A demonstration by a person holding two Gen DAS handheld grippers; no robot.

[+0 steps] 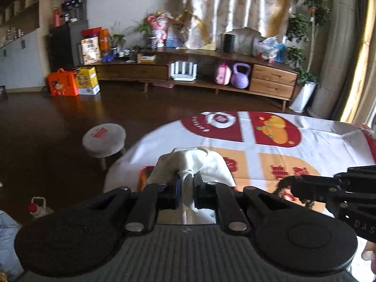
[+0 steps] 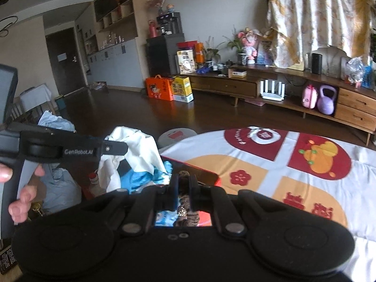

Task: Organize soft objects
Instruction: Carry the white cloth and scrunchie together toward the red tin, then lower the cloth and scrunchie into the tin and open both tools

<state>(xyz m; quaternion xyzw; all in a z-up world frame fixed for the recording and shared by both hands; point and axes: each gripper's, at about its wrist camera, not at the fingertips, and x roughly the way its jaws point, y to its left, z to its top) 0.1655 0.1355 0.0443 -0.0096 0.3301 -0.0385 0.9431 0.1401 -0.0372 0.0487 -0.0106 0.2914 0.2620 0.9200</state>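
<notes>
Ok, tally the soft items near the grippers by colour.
White cloth, in the left gripper: 1
Blue fabric: 1
Brown patterned fabric, in the right gripper: 1
Total: 3

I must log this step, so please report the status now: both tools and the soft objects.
Left tool shut on white cloth, lifted. Right tool shut on brown patterned fabric. Nothing blocking.

Left gripper [image 1: 186, 183] and right gripper [image 2: 183, 193] both have fingers pinched together, held close side by side.
</notes>
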